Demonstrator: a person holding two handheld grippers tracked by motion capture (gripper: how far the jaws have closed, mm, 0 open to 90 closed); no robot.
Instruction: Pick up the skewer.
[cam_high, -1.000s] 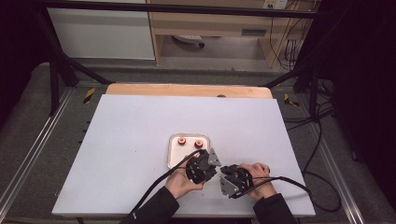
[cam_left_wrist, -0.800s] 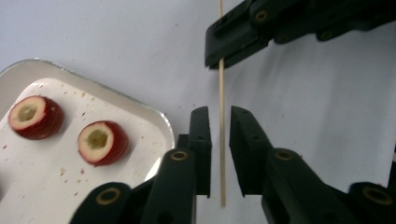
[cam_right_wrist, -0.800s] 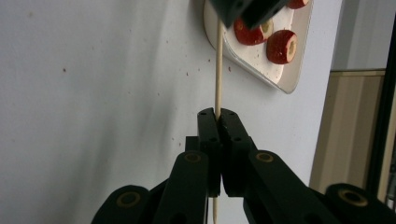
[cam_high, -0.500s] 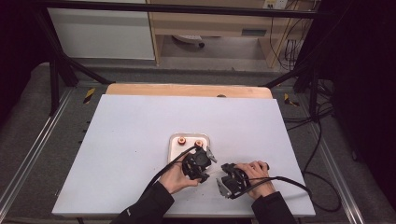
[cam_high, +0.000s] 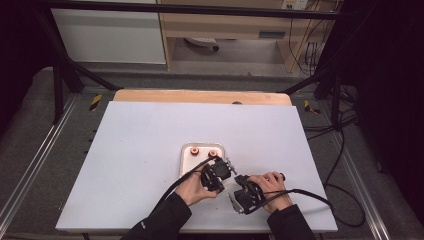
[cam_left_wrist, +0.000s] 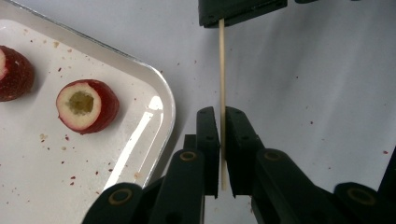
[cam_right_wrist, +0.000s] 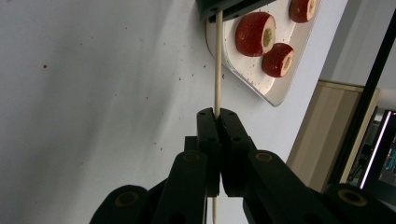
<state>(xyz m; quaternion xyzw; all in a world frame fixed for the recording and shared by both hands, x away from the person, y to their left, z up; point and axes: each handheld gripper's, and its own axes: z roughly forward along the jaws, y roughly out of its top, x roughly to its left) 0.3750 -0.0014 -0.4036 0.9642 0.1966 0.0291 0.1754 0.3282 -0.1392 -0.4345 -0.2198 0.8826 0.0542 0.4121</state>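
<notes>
A thin wooden skewer (cam_left_wrist: 222, 70) spans between my two grippers, just off the corner of a white tray (cam_left_wrist: 166, 93). My left gripper (cam_left_wrist: 222, 122) has just been closing its jaws, and they now pinch one end of the skewer. My right gripper (cam_right_wrist: 217, 122) is shut on the other end of the skewer (cam_right_wrist: 217, 60). Each gripper view shows the other gripper's black jaws at the top edge. In the high view the left gripper (cam_high: 229, 172) and right gripper (cam_high: 239, 183) meet near the table's front edge. Cored red fruit pieces (cam_left_wrist: 87, 105) (cam_right_wrist: 254, 33) lie on the tray.
The tray (cam_high: 183, 161) sits mid-table just beyond the hands, with red fruit pieces (cam_high: 194, 150) at its far side. Red crumbs dot the white tabletop (cam_high: 140, 145). A wooden strip (cam_high: 200, 96) borders the far edge. Cables trail off to the right.
Both hands keep nearly the same places by the tray; the left gripper has only shifted slightly.
</notes>
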